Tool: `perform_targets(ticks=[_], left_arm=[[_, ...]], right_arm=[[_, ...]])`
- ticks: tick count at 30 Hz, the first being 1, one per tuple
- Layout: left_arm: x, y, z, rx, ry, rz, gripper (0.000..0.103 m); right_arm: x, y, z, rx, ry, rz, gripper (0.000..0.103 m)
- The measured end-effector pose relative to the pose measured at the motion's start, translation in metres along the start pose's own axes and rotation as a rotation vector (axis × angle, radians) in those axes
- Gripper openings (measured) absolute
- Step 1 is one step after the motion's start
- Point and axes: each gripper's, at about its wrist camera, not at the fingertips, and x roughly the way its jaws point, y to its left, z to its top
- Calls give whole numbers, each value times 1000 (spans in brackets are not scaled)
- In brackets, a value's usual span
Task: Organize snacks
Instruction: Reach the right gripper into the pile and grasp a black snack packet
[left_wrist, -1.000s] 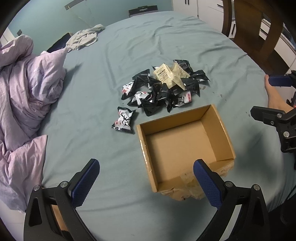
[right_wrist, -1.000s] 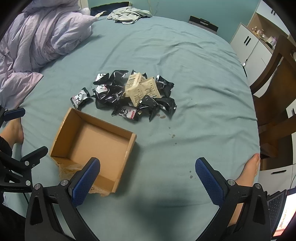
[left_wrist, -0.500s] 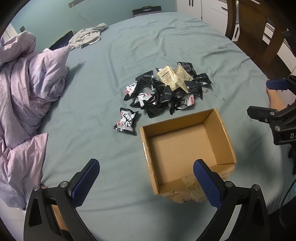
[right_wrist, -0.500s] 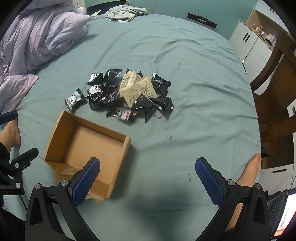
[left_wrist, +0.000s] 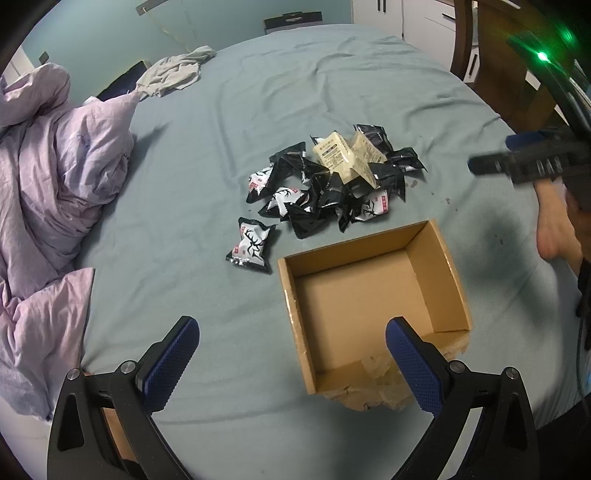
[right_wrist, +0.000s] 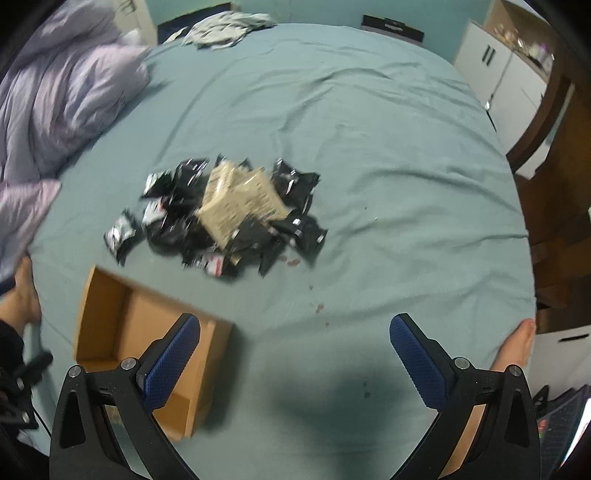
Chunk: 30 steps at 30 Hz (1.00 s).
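Many small snack packets (left_wrist: 332, 184) lie in a pile on the bed sheet (left_wrist: 258, 92), just past the far side of the empty cardboard box (left_wrist: 369, 306). One packet (left_wrist: 251, 245) sits alone, near the box's far left corner. Your left gripper (left_wrist: 291, 354) and right gripper (right_wrist: 295, 350) both have their jaws spread wide and hold nothing. The packets look light, soft and crinkly, maybe slippery. Pinch the lone one first, across its puffy middle, gently, so it doesn't pop.

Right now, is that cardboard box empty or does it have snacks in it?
Empty. The cardboard box shows only its bare brown floor; the snack packets all lie outside it.
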Motion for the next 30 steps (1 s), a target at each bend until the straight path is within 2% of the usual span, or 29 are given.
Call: perform_targets(ticks=[4,9,13,18,23,26,28,30], left_arm=[[0,2,4,-8,-5,-14,103],[8,9,12,-44,25,-49,103],[17,14,19,-61,35,-57,103],[30,19,24,-50,48,-67,103],[40,25,27,-77,76,-80,102],[44,27,29,-88,85,-92,102],[46,25,30,-81,90,-92,102],[48,22,32,-63,99,-91,102]], right_arm=[[19,-35,16,95,7,51,103],[54,-82,39,275,76,146,103],[80,-92,53,317,101,164,103],[115,-70,68,194,149,146,101],[154,-35,80,23,185,35,101],[166,-24,87,-15,170,14,99],[172,-21,93,-16,160,27,94],[180,-17,99,-26,184,47,77]])
